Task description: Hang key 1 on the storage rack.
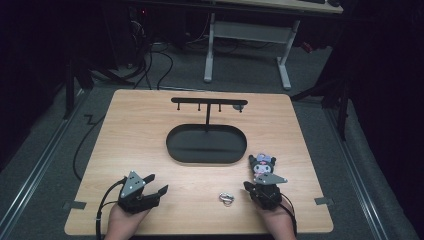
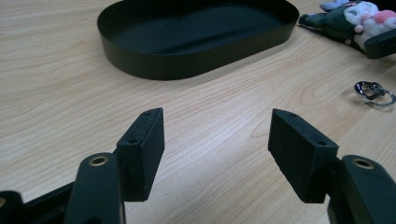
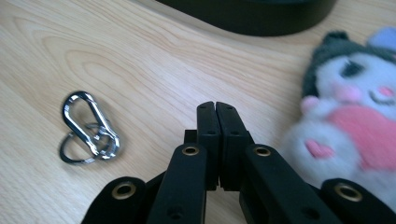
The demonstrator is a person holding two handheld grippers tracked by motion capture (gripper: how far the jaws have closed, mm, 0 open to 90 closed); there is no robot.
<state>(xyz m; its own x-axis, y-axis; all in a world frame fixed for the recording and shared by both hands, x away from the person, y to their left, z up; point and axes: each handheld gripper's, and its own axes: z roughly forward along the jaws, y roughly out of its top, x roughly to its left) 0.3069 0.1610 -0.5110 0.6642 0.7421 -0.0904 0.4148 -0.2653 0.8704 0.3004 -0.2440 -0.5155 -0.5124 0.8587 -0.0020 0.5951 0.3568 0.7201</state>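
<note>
Left gripper (image 1: 156,184): near edge of the table, left side, held in a hand (image 1: 122,224); black jaws spread apart over bare wood, nothing between the pads (image 2: 142,151); grey three-cornered plate on top, cable trailing off the near edge.

Right gripper (image 1: 247,186): near edge, right side, held in the other hand (image 1: 277,220); jaws pressed flat together, gripping nothing; tips low over the wood, pointing into the space between clip and toy.

Silver metal carabiner clip with key ring (image 1: 226,198): flat on the table, just beside the right gripper on its left, not touched; shiny oval clip with a smaller ring looped through it (image 3: 88,127); well apart from the left gripper.

Small plush toy with black hood, white face and pink front (image 1: 262,164): lying on the wood just past the right gripper, partly hidden by that gripper's grey plate; close beside the closed jaws on their right (image 3: 355,112); contact cannot be told.

Black oval metal tray with low wall (image 1: 206,159): mid-table, beyond both grippers; toy near its right end, apart from the wall.

Thin black T-shaped stand with small hooks (image 1: 208,104): upright post rising from the far part of the tray, crossbar level.

Light wooden table (image 1: 140,120): grain bare around everything.
</note>
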